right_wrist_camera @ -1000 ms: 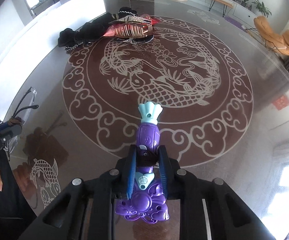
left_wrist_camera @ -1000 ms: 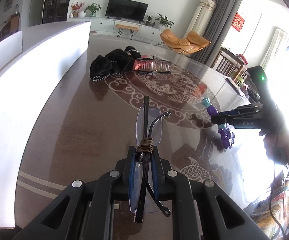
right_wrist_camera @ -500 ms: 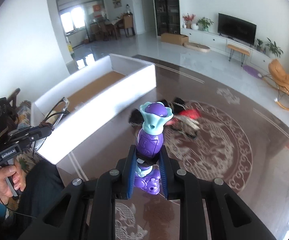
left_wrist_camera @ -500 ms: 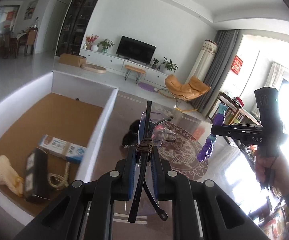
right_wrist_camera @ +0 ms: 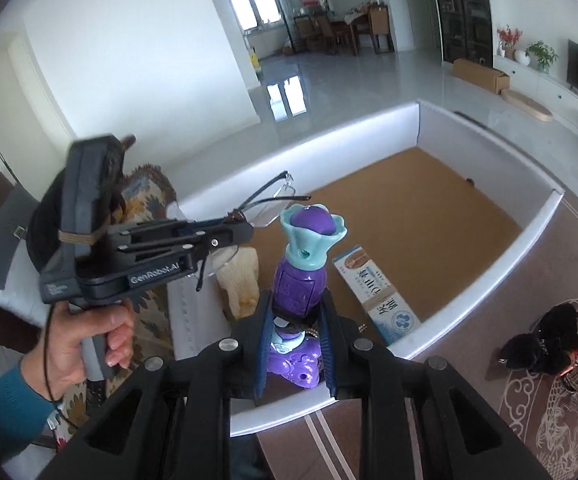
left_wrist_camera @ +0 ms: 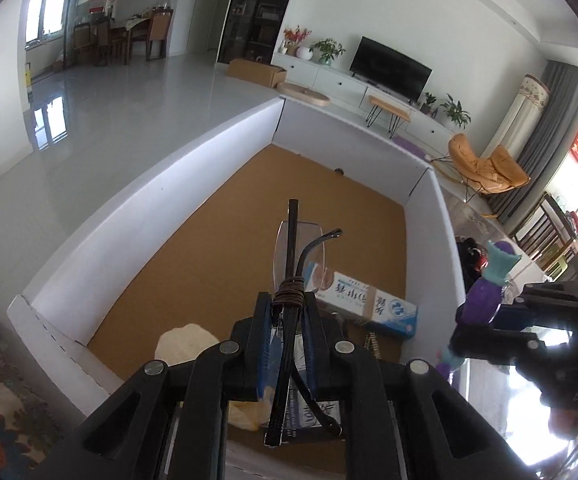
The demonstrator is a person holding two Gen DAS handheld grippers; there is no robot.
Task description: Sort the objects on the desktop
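Pinching folded rimless glasses (left_wrist_camera: pixel 289 268), the left gripper (left_wrist_camera: pixel 287 344) hangs over the box (left_wrist_camera: pixel 141 208); right gripper (right_wrist_camera: pixel 295 340) clamps a purple toy (right_wrist_camera: pixel 303 268).

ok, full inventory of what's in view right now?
glasses: 1, clear lenses with dark arms, in left hand-held gripper above the box
toy: 1, purple and teal, in right hand-held gripper
box: 1, white walls with brown floor, on table
carton: 1, white-blue, on box floor
cream object: 1, pale yellow, box near corner
dark pile: 1, black with red, on table right of box
left hand-held gripper: shut on glasses
right hand-held gripper: shut on toy
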